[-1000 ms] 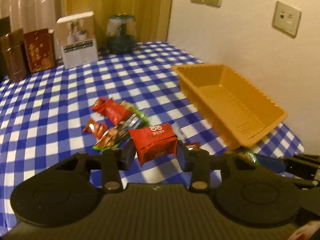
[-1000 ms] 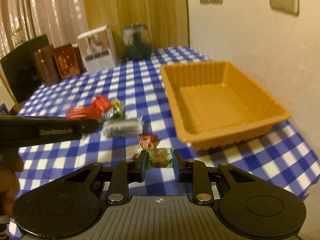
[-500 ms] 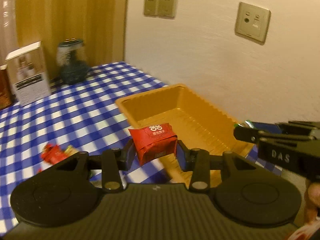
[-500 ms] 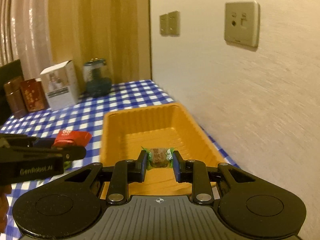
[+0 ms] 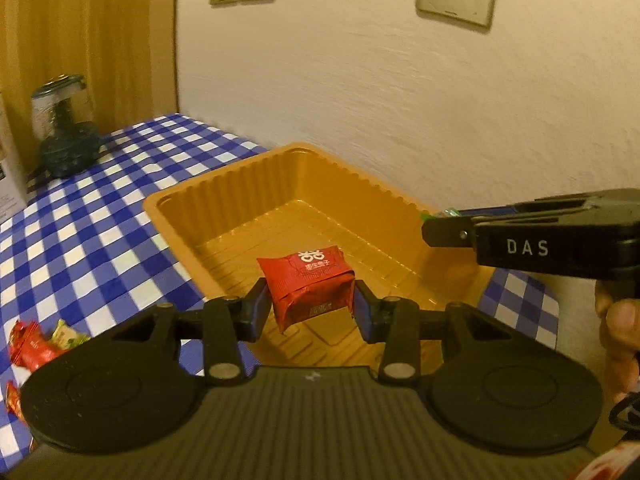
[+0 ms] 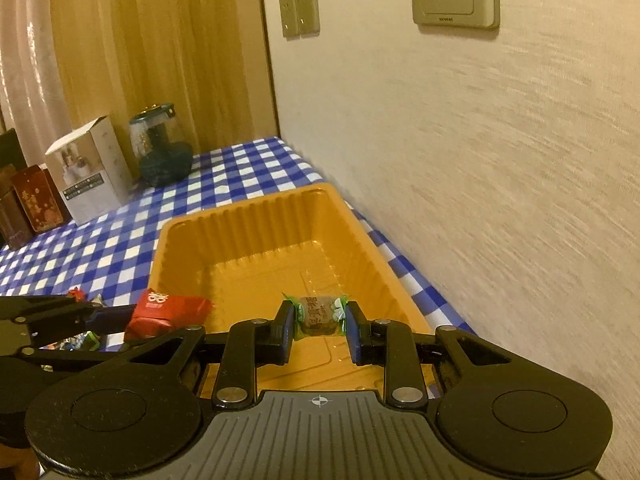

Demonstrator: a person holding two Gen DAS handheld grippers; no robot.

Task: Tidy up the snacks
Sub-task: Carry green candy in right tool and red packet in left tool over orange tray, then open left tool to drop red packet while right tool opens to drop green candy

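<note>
My left gripper (image 5: 308,304) is shut on a red snack packet (image 5: 310,284) and holds it above the near end of the orange tray (image 5: 224,188). My right gripper (image 6: 319,320) is shut on a green-wrapped brown candy (image 6: 318,314) above the same tray (image 6: 256,220), toward its wall side. The tray has nothing lying in it. In the right wrist view the left gripper (image 6: 120,316) and its red packet (image 6: 168,312) show at the left. In the left wrist view the right gripper (image 5: 440,228) enters from the right.
The tray sits on a blue checked tablecloth (image 6: 120,240) against the wall (image 6: 480,160). Loose snacks (image 5: 36,344) lie on the cloth left of the tray. A glass jar (image 6: 160,152), a white box (image 6: 88,168) and red boxes (image 6: 36,200) stand at the back.
Both grippers have lifted their snacks from the cloth and carried them right, over the orange tray. The pile of loose snacks now lies behind at the left.
</note>
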